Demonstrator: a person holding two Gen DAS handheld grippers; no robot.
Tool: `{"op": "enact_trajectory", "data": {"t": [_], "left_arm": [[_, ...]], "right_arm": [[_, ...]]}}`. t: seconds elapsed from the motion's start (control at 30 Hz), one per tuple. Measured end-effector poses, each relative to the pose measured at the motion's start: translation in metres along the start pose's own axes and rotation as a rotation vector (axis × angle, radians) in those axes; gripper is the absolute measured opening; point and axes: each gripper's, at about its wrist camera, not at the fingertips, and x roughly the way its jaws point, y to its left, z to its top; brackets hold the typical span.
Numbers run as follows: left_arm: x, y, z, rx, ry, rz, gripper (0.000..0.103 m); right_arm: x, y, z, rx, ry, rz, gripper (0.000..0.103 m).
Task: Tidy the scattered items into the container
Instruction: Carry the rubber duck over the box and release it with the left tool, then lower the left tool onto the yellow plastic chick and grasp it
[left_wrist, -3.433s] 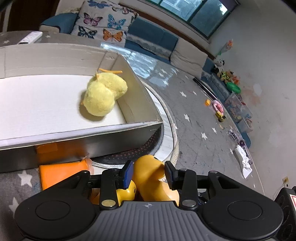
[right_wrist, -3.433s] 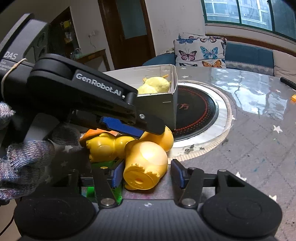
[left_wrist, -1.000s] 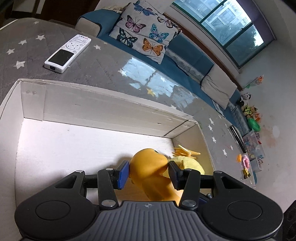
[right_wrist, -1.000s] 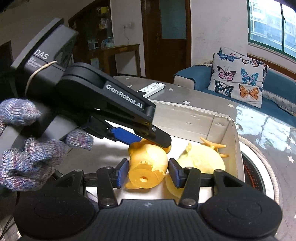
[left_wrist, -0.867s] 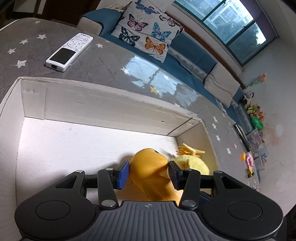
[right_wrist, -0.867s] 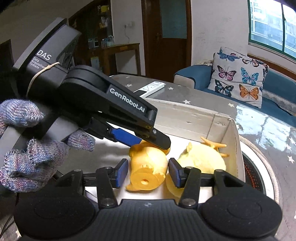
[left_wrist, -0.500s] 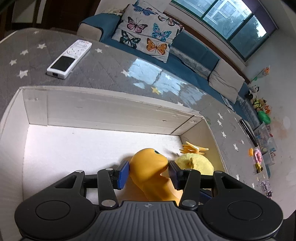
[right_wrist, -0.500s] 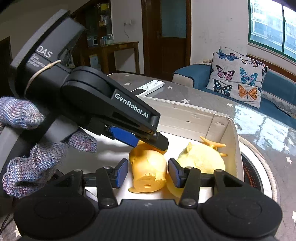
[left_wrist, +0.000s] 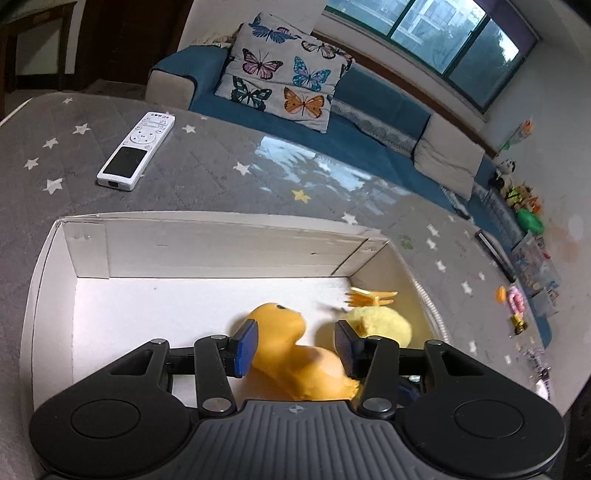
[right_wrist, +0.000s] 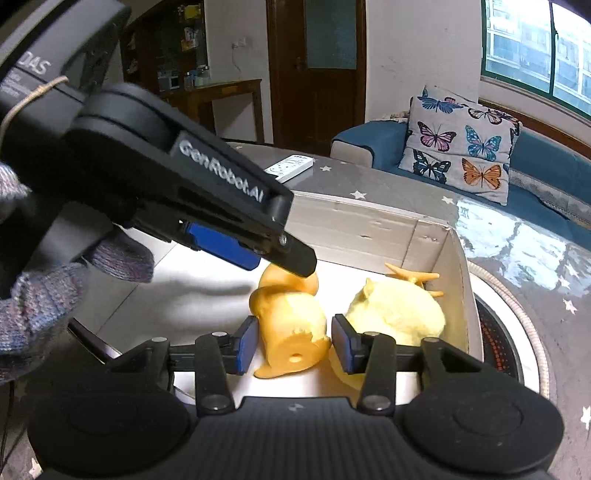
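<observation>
A yellow rubber duck (left_wrist: 291, 350) lies on the floor of the white cardboard box (left_wrist: 207, 251), next to a pale yellow plush chick (left_wrist: 380, 323). My left gripper (left_wrist: 295, 345) is open, its blue pads apart on either side of the duck's head with gaps showing. My right gripper (right_wrist: 291, 343) is open around the duck's base (right_wrist: 291, 336), pads just clear of it. The left gripper's body (right_wrist: 166, 184) crosses the right wrist view above the duck. The chick (right_wrist: 397, 312) sits against the box's right wall (right_wrist: 458, 273).
A white remote (left_wrist: 136, 149) lies on the grey star-patterned table beyond the box. A round hotplate ring (right_wrist: 513, 332) sits right of the box. A sofa with a butterfly cushion (left_wrist: 284, 88) stands behind. Toys litter the floor at right (left_wrist: 517, 306).
Both grippers carried the duck from the table into the box and lowered it beside the chick. In the last half second both jaws widened and the duck settled on the box floor.
</observation>
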Motion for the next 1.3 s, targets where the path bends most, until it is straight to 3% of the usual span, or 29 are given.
{"op": "enact_trajectory", "data": {"t": [0.1,0.27,0.33,0.53,0.63,0.93,1.17,1.3], "left_arm": [[-0.004,-0.001,-0.003,0.000,-0.011,0.009,0.048],[-0.020,-0.005,-0.013,0.006,-0.057,0.004,0.048],[-0.029,-0.008,-0.019,0.014,-0.085,-0.003,0.048],[-0.054,-0.018,-0.040,0.045,-0.136,-0.015,0.048],[-0.066,-0.021,-0.052,0.054,-0.158,-0.028,0.048],[-0.091,-0.029,-0.090,0.081,-0.184,-0.049,0.048],[-0.094,-0.030,-0.122,0.078,-0.154,-0.058,0.048],[-0.094,-0.027,-0.138,0.062,-0.128,-0.072,0.048]], "right_arm": [[-0.004,0.000,-0.001,0.001,-0.012,0.004,0.044],[-0.020,-0.002,-0.004,0.008,-0.057,0.007,0.057],[-0.029,-0.003,-0.006,0.012,-0.081,0.009,0.075],[-0.063,-0.004,-0.020,0.029,-0.160,-0.005,0.097],[-0.082,-0.005,-0.028,0.029,-0.194,-0.017,0.103],[-0.120,0.005,-0.069,-0.020,-0.220,-0.081,0.103],[-0.122,0.014,-0.109,0.015,-0.100,0.015,0.103],[-0.123,0.022,-0.126,0.004,-0.062,0.014,0.103]]}}
